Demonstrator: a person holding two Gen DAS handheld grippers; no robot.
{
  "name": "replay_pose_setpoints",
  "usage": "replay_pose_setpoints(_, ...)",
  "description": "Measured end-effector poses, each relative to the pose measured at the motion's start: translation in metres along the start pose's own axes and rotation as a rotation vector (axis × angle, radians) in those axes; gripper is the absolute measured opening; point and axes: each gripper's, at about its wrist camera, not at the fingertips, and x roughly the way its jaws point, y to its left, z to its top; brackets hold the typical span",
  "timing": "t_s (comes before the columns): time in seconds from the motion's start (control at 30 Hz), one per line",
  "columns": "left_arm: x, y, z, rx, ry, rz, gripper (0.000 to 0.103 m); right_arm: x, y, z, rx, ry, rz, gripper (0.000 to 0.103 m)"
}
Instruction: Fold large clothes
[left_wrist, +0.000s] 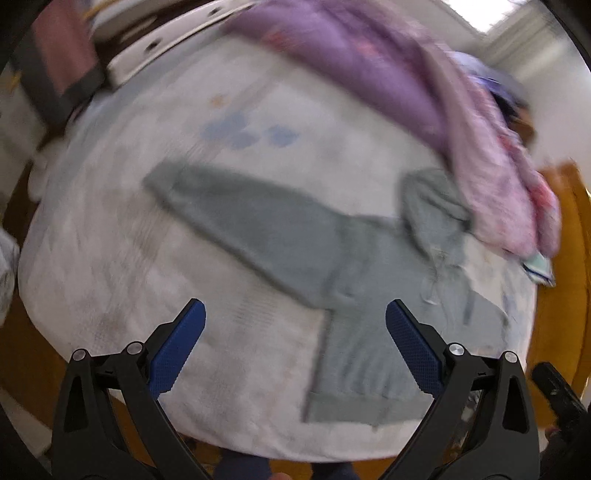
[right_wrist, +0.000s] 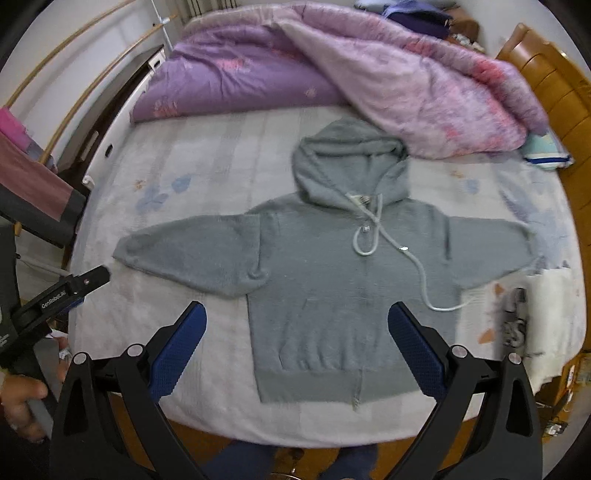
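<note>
A grey hooded sweatshirt (right_wrist: 332, 280) lies flat, front up, on the bed, both sleeves spread sideways, hood toward the far side, white drawstring (right_wrist: 417, 266) trailing across its chest. It also shows, blurred, in the left wrist view (left_wrist: 354, 295). My right gripper (right_wrist: 295, 314) is open and empty, held above the near hem. My left gripper (left_wrist: 295, 314) is open and empty, above the bed near the left sleeve (left_wrist: 236, 214); its body shows at the left edge of the right wrist view (right_wrist: 59, 295).
A purple and pink quilt (right_wrist: 332, 81) is heaped along the far side of the bed (right_wrist: 177, 177). A wooden headboard (right_wrist: 554, 85) stands at the right. A small pillow (right_wrist: 546, 151) lies by it. Papers and small items (right_wrist: 517, 325) lie at the bed's right edge.
</note>
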Motion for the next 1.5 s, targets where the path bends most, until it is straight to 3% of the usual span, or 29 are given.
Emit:
replay_pose_setpoints(0.03,0.019,0.019,0.006,-0.021,0.013,0.007,0.098,0.023,0.002,0.006,0.006,0.023,0.031,0.067)
replay_pose_setpoints(0.1,0.049,0.053,0.017,-0.073,0.027,0.030,0.098,0.061,0.011,0.017,-0.004,0.061,0.055,0.047)
replay_pose_setpoints(0.2,0.090,0.111,0.032,-0.258,0.034,0.016,0.098,0.117,0.012,0.024,0.042,0.143,0.153,0.016)
replay_pose_setpoints(0.27,0.111,0.145,0.043,-0.389,0.026,-0.003,0.098,0.145,0.013,0.028,0.058,0.165,0.155,0.012)
replay_pose_setpoints(0.4,0.136,0.178,0.065,-0.452,-0.054,0.022,0.097,0.194,0.016,0.032,0.056,0.211,0.162,0.012)
replay_pose_setpoints(0.47,0.150,0.188,0.073,-0.498,-0.052,0.023,0.096,0.214,0.016,0.032,0.054,0.230,0.182,0.012)
replay_pose_setpoints(0.53,0.165,0.197,0.082,-0.532,-0.047,0.039,0.085,0.232,0.016,0.032,0.042,0.237,0.172,0.012)
replay_pose_setpoints(0.6,0.177,0.201,0.090,-0.528,-0.049,0.047,0.080,0.245,0.013,0.031,0.050,0.240,0.182,0.012)
replay_pose_setpoints(0.7,0.194,0.193,0.107,-0.442,-0.032,0.143,0.078,0.259,0.009,0.032,0.058,0.243,0.207,0.012)
replay_pose_setpoints(0.77,0.193,0.190,0.109,-0.410,-0.048,0.186,0.060,0.268,0.009,0.034,0.048,0.241,0.212,0.010)
replay_pose_setpoints(0.8,0.190,0.189,0.111,-0.382,-0.060,0.190,0.040,0.273,0.007,0.034,0.049,0.245,0.218,0.009)
replay_pose_setpoints(0.83,0.186,0.187,0.112,-0.360,-0.071,0.170,0.014,0.280,0.005,0.035,0.052,0.248,0.217,0.009)
replay_pose_setpoints(0.93,0.163,0.176,0.112,-0.298,-0.129,0.161,0.014,0.302,0.006,0.039,0.054,0.270,0.228,0.007)
replay_pose_setpoints(1.07,0.094,0.154,0.101,-0.232,-0.288,0.187,0.013,0.336,0.005,0.034,0.066,0.335,0.215,0.001)
replay_pose_setpoints(1.17,0.051,0.126,0.095,-0.213,-0.374,0.146,0.013,0.343,-0.004,0.036,0.127,0.364,0.250,0.000)
replay_pose_setpoints(1.33,-0.006,0.024,0.076,-0.073,-0.487,0.078,0.013,0.325,-0.035,0.040,0.170,0.363,0.391,0.004)
replay_pose_setpoints(1.43,-0.025,-0.051,0.060,0.035,-0.535,0.021,0.013,0.284,-0.085,0.044,0.181,0.282,0.434,0.005)
replay_pose_setpoints(1.5,-0.026,-0.113,0.043,0.105,-0.545,-0.055,0.013,0.262,-0.125,0.047,0.184,0.240,0.430,0.006)
